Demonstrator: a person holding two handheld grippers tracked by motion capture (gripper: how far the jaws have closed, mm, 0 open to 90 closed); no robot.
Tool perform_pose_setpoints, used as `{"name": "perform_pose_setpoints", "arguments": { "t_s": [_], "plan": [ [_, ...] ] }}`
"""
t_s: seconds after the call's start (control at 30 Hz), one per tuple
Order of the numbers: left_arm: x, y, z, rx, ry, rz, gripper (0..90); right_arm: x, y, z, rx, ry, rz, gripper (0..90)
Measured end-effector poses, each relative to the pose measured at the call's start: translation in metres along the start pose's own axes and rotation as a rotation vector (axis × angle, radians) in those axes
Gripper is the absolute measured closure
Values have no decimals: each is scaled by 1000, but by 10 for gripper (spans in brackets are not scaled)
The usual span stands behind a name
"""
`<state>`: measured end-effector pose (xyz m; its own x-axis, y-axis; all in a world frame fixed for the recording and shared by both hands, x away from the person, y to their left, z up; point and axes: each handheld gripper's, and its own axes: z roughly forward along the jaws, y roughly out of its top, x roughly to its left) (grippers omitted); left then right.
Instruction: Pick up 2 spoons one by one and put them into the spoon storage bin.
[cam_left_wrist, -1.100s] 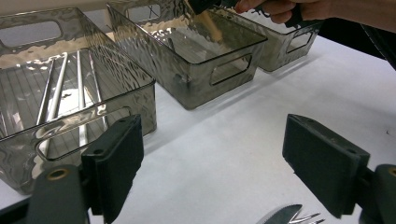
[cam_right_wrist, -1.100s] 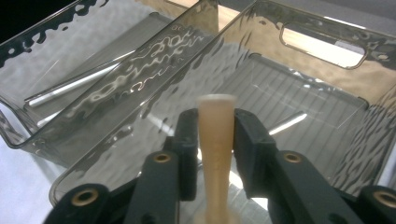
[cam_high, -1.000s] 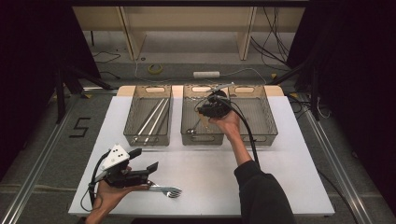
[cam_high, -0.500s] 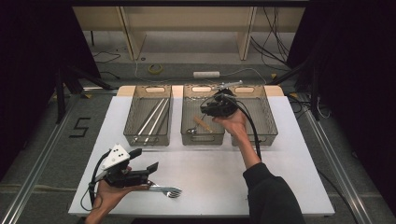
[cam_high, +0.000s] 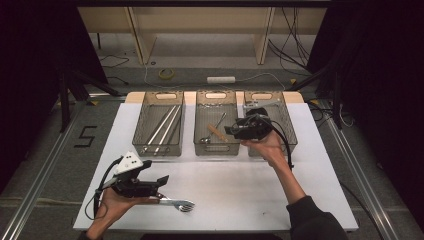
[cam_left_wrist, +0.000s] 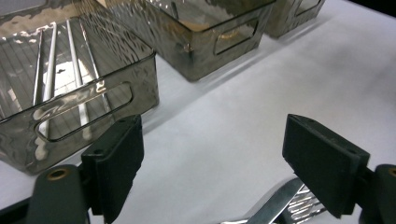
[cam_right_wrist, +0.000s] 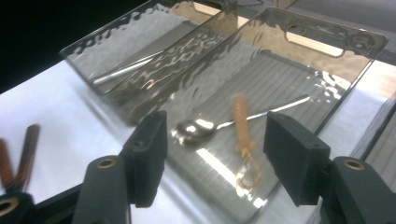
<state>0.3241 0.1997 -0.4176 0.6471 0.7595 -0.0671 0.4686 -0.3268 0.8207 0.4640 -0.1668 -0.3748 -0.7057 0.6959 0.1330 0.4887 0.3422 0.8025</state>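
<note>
My left gripper (cam_high: 162, 189) rests low at the table's front left, held in a hand, jaws open. A metal fork (cam_high: 180, 204) lies on the white table just beside it; in the left gripper view the fork (cam_left_wrist: 275, 207) sits between the open jaws, close to the right one, with the left gripper (cam_left_wrist: 212, 154) not touching it. My right gripper (cam_high: 231, 131) hovers at the near rim between the middle and right bins, open and empty. Below it, in the middle bin (cam_right_wrist: 327, 51), lie a metal spoon (cam_right_wrist: 196, 128) and a slightly blurred wooden-handled utensil (cam_right_wrist: 242, 126).
Three smoky clear bins stand in a row at the back: the left bin (cam_high: 161, 150) holds long metal rods (cam_high: 162, 127), then come the middle bin (cam_high: 215, 150) and the right bin (cam_high: 286, 112). The white table (cam_high: 250, 190) spreads in front of them. Floor and cables lie beyond.
My right gripper has drawn back from over the middle bin toward its near right corner, and the wooden-handled utensil now lies in that bin. The left gripper and fork have stayed put.
</note>
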Motion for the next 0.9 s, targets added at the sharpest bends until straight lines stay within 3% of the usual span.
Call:
{"name": "perform_pose_setpoints", "arguments": {
  "t_s": [0.17, 0.5, 0.9],
  "plan": [
    [1, 2, -1, 73, -8, 27, 205, 7, -18, -17, -16, 9, -17, 383],
    [0, 3, 3, 190, -11, 91, 209, 10, -57, -47, -90, 29, 16, 351],
    [1, 1, 8, 219, -7, 101, 214, 19, -99, -77, -192, 37, 52, 333]
  ]
}}
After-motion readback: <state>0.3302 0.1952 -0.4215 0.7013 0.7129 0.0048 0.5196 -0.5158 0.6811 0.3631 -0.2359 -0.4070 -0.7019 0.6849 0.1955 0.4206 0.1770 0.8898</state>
